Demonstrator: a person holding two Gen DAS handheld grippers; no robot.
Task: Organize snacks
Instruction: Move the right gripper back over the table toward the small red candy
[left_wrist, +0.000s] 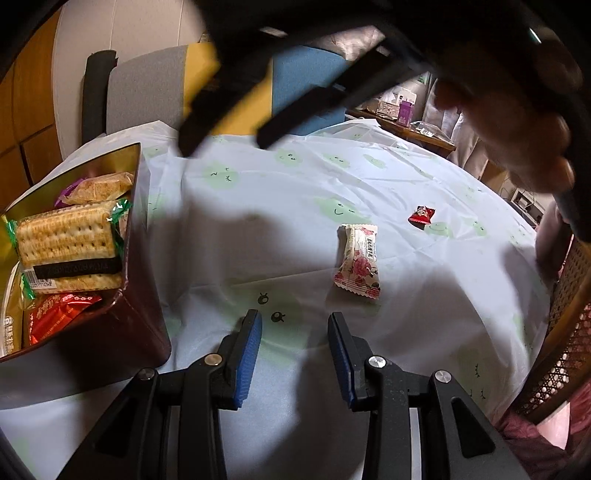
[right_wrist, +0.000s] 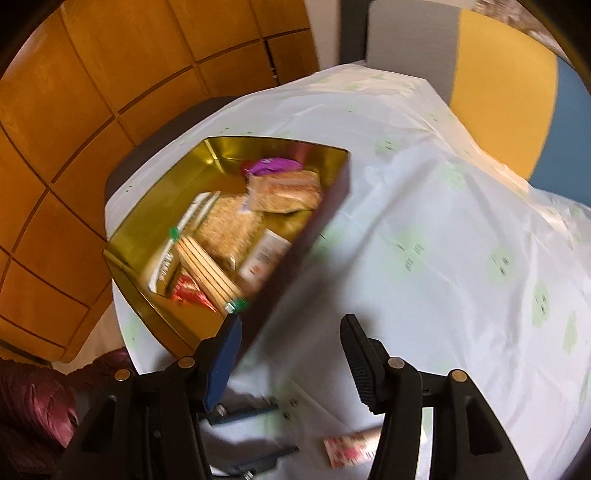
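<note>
A dark red tin (left_wrist: 146, 314) with a gold inside stands at the table's left, holding cracker packs (left_wrist: 66, 236) and other wrapped snacks. On the cloth lie a white-and-pink floral snack pack (left_wrist: 358, 266) and, beyond it, a small red candy (left_wrist: 422, 215). My left gripper (left_wrist: 294, 319) is open and empty, low over the cloth between tin and floral pack. My right gripper (left_wrist: 225, 144), blurred and held by a hand (left_wrist: 524, 133), hangs above the table's far side. In the right wrist view the right gripper (right_wrist: 291, 321) is open and empty beside the tin (right_wrist: 166, 192); the floral pack (right_wrist: 351, 448) shows at the bottom.
A pale tablecloth (left_wrist: 332, 177) with green faces covers the round table. A grey, yellow and blue chair (left_wrist: 147, 92) stands behind it, a wicker chair (left_wrist: 569, 314) at the right, a cluttered side table (left_wrist: 402, 114) far right. Wooden panelling (right_wrist: 74, 110) lies beyond the tin.
</note>
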